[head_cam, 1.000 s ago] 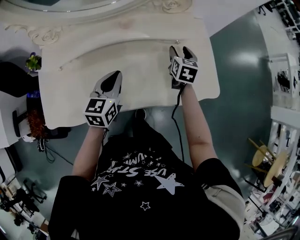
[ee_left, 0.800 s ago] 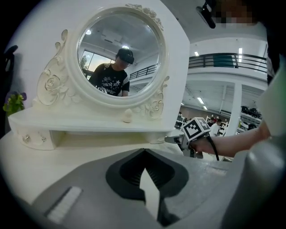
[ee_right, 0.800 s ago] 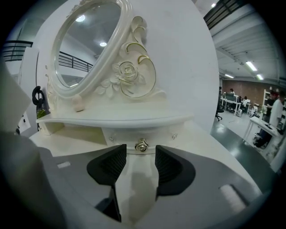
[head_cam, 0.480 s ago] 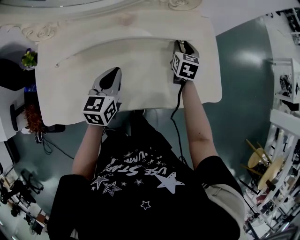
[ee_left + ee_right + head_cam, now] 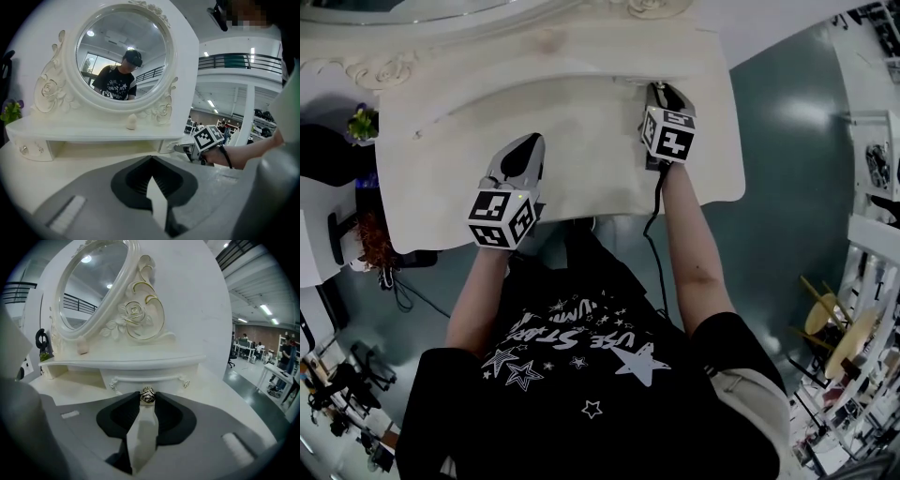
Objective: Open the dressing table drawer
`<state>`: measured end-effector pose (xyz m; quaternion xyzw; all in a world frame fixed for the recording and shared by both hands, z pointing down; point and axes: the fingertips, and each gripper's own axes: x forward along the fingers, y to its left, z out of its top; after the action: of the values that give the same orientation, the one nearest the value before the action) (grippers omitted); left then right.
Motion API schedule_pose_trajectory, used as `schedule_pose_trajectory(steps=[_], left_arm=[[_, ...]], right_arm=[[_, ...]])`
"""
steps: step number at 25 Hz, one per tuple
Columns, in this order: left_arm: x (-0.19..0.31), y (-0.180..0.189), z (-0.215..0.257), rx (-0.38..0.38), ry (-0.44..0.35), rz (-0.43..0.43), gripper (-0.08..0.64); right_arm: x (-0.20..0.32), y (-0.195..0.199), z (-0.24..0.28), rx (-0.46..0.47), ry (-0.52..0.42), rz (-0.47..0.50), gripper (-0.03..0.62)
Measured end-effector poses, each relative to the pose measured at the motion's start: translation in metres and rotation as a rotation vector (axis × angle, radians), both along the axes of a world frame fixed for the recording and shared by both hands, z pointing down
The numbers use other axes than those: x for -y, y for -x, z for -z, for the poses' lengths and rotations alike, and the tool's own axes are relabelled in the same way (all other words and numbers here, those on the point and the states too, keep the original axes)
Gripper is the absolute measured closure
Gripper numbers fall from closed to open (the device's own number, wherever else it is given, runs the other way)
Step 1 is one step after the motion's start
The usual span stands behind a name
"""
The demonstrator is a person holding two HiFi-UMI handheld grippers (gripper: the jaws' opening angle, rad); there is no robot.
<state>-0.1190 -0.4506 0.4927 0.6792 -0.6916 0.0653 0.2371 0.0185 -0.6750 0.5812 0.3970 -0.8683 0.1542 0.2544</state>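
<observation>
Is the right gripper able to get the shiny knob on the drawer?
Yes, it looks so. The right gripper has its jaws closed round the drawer knob at the front of the small drawer, and nothing sits in between.

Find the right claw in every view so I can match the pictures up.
Head view: right claw sits right of centre, near the back of the tabletop.
Left gripper view: the claw is right of centre, reaching in from the right.
Right gripper view: the claw is at bottom centre, closed on the drawer knob.
Shared landmark: the carved rose right of the mirror.
</observation>
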Motion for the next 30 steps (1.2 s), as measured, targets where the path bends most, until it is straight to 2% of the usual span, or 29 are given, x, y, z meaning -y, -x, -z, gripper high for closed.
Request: schedule_pose_trajectory(steps=[30], left_arm=[[-0.009,-0.022,0.011,-0.007,-0.022,-0.067,0.558]], right_arm=[[-0.046,-0.031,0.0,-0.005,0.022,-0.029,0.463]])
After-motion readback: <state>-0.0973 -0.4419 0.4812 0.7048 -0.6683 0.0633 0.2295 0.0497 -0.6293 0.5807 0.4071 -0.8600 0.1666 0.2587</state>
